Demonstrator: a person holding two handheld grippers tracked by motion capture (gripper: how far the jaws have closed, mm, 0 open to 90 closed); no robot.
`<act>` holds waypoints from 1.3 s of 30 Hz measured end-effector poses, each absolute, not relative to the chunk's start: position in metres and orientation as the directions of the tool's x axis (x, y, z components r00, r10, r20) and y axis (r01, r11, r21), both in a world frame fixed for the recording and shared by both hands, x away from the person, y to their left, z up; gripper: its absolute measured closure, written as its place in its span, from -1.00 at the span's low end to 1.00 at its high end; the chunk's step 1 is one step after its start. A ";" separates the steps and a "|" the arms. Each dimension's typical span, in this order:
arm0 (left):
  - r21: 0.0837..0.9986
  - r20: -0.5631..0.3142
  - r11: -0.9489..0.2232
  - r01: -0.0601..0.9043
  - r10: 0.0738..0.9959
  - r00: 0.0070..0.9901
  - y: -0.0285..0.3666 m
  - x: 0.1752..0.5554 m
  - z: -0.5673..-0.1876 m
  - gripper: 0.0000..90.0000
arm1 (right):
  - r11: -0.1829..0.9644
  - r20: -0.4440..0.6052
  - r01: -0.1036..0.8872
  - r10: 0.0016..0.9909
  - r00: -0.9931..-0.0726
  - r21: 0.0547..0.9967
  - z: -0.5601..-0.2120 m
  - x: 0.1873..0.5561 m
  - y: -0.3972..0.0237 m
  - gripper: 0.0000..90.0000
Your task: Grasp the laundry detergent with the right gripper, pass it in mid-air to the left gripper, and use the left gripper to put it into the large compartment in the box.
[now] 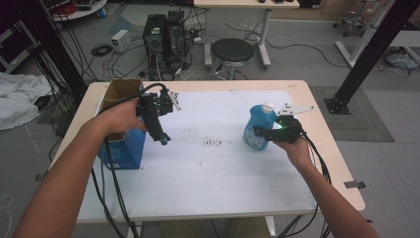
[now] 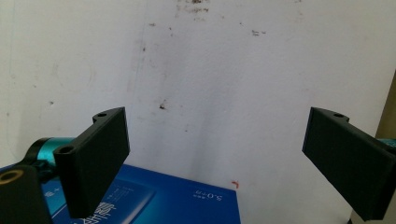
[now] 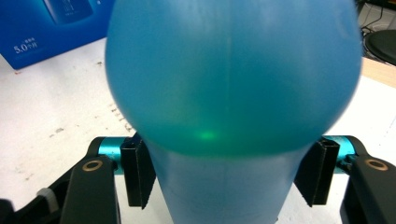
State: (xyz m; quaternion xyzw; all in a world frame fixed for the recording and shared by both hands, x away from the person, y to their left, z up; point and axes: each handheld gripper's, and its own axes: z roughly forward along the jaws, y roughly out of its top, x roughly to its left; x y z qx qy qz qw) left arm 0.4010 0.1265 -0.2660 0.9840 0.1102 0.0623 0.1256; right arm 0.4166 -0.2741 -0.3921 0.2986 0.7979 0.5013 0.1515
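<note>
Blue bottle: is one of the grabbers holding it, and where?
Yes. The right gripper holds the blue bottle by its lower body, one jaw on each side. The left gripper is open and holds nothing.

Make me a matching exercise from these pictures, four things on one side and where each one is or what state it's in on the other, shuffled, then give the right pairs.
Things:
1. blue bottle
2. blue box
3. left gripper
4. round stool

Places or states:
A. on the floor beyond the table
B. jaws wide apart, nothing between them
C. stands open-topped at the table's left edge
D. clamped between the right gripper's jaws

Pairs: 1-D, 2-C, 3-B, 4-A
</note>
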 end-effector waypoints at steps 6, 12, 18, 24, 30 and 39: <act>0.259 0.095 -0.945 0.200 0.231 0.968 0.126 0.402 -0.267 -0.84 | 0.323 0.048 0.314 0.626 -0.778 0.893 -0.392 0.416 -0.274 -0.13; 0.261 0.094 -0.944 0.202 0.233 0.968 0.127 0.402 -0.267 -0.84 | 0.334 0.029 0.306 0.633 -0.774 0.892 -0.392 0.415 -0.273 -0.07; 0.259 0.094 -0.945 0.201 0.232 0.968 0.127 0.402 -0.267 -0.84 | 0.347 0.000 0.286 0.636 -0.772 0.893 -0.392 0.414 -0.272 -0.03; 0.259 0.094 -0.944 0.202 0.232 0.968 0.126 0.402 -0.267 -0.84 | 0.358 -0.021 0.276 0.642 -0.766 0.892 -0.391 0.411 -0.271 0.00; 0.270 0.095 -0.941 0.203 0.236 0.967 0.127 0.401 -0.266 -0.84 | 0.371 -0.016 0.274 0.619 -0.786 0.888 -0.380 0.407 -0.274 0.01; 0.276 0.103 -0.943 0.186 0.222 0.970 0.123 0.395 -0.259 -0.84 | 0.403 0.002 0.235 0.501 -0.866 0.885 -0.342 0.390 -0.277 0.00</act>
